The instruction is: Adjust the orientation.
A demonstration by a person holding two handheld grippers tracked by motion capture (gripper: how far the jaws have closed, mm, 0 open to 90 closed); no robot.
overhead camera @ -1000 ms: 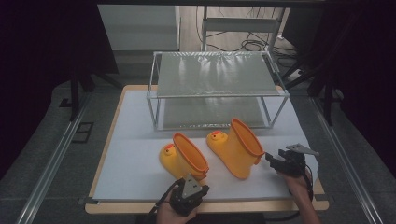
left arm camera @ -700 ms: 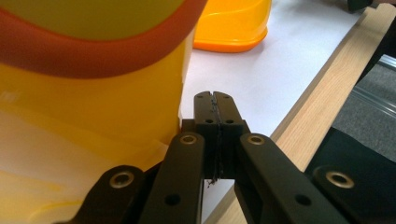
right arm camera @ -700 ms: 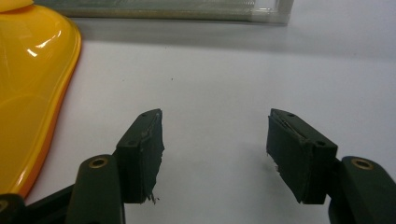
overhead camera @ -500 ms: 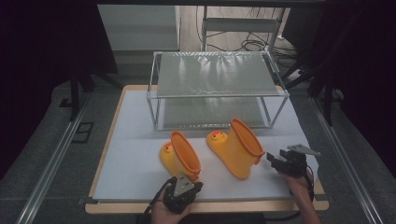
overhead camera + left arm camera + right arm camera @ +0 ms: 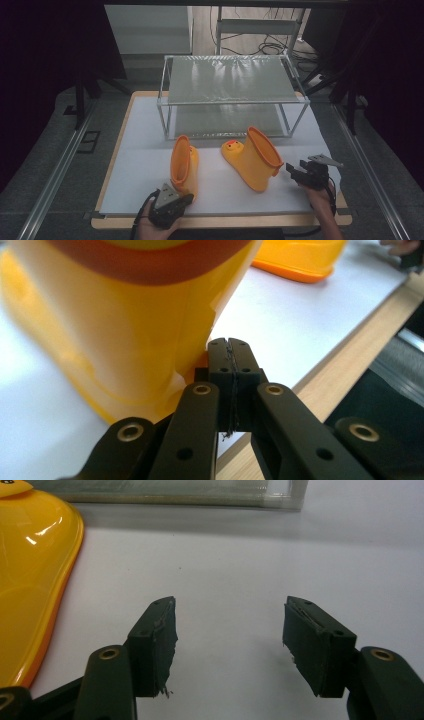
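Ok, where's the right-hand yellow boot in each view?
High view: right-hand boot, right of centre, in front of the rack.
Left gripper view: the boot is in the top right corner.
Right gripper view: the boot is along the left edge.
Shared landmark: the white mat beneath it.

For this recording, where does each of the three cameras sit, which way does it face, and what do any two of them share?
High view: above the person's side, facing forward and down on the table, wire rack, both boots; forearms enter at the bottom.
Left gripper view: on the left hand-held gripper, jaws shut at the heel of the left boot.
Right gripper view: on the right hand-held gripper, jaws open over the white mat, beside the right boot.
Shared: both gripper views and the high view show the right boot.
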